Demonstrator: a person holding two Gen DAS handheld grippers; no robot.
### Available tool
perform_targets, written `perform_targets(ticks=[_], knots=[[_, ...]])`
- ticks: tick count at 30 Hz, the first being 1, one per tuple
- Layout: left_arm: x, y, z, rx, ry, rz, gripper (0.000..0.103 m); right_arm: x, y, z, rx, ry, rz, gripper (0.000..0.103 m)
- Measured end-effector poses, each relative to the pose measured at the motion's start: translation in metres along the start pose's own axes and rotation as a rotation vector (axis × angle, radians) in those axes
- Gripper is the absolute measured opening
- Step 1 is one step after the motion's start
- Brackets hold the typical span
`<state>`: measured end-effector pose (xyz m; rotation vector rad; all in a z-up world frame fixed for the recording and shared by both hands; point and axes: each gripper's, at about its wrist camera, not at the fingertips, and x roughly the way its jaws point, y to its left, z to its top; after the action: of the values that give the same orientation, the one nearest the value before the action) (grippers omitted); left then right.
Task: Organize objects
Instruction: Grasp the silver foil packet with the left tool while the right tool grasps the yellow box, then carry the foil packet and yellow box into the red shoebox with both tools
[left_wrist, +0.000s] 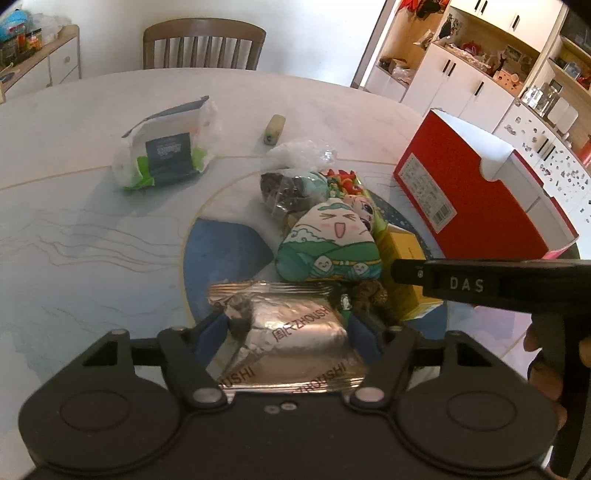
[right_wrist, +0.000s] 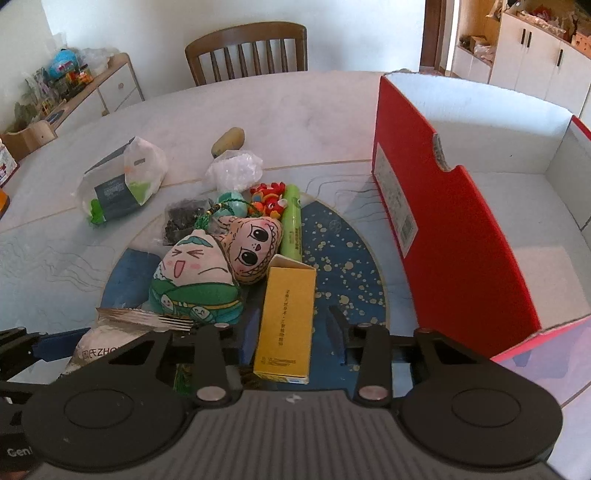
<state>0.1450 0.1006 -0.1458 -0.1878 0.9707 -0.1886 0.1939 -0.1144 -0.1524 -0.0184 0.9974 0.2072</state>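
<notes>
Red box (right_wrist: 461, 221) at table's right, empty so far; all items piled beside it. Left gripper (left_wrist: 284, 328) closed on silver packet (left_wrist: 295, 339); right gripper (right_wrist: 291, 328) wide open around yellow carton (right_wrist: 288, 321).

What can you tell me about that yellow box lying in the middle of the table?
The yellow box is a long, narrow carton, cardboard by its look, with small dark print down its top face. It lies flat on the blue round part of the table, its far end flap slightly raised. The right gripper straddles it, fingers open either side. The pink-faced plush toy is close by its far end.
</notes>
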Motion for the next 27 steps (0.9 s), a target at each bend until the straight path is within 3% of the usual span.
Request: perform_targets(ticks=[9,16,27], knots=[[-0.004,-0.002,0.001,0.025,-0.005,0.000,0.054,0.000,-0.002,0.002,0.003,0.007,-0.015,0.028],[-0.012,-0.001,0.000,0.020,-0.012,0.004,0.051,-0.018,-0.007,0.001,0.022,-0.004,-0.008,0.028],[-0.058,-0.005,0.012,0.022,-0.078,-0.008,0.051,-0.080,-0.013,0.009,0.032,-0.060,0.045,0.028]])
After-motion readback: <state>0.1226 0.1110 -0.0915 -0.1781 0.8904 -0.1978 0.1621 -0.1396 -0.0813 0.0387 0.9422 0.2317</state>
